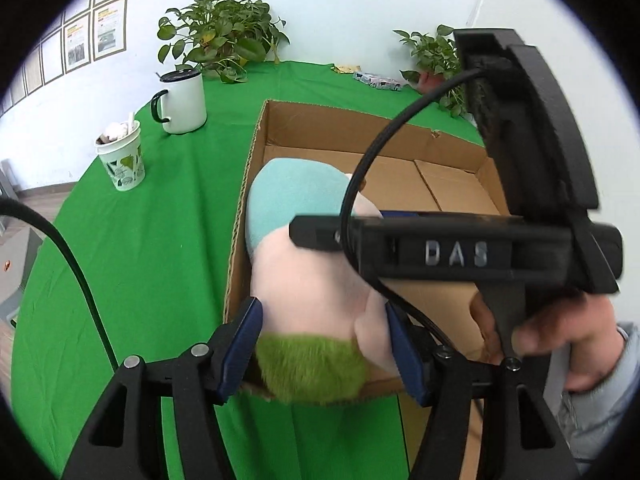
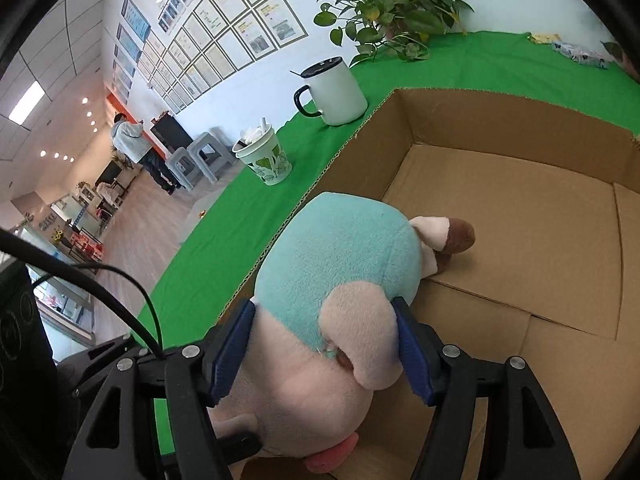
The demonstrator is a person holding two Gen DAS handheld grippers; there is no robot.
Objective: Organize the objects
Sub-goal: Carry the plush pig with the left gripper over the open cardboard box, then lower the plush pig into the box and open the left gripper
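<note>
A plush pig toy point(image 1: 312, 280) with a pink head, teal body and green tuft lies at the near left corner of an open cardboard box point(image 1: 360, 132). My left gripper point(image 1: 324, 344) is shut on the toy's head end. My right gripper point(image 2: 326, 344) is shut on the toy point(image 2: 340, 256) around its neck and ear, over the box point(image 2: 520, 128) floor. The right gripper's body crosses the left wrist view above the box, held by a hand point(image 1: 560, 344). The toy's brown-tipped foot point(image 2: 456, 236) rests on the box floor.
A green cloth covers the table point(image 1: 160, 260). A white mug with a black lid point(image 1: 182, 102) and a leaf-print paper cup point(image 1: 122, 160) stand left of the box. Potted plants point(image 1: 224, 28) and a small packet point(image 1: 378, 80) sit at the far edge.
</note>
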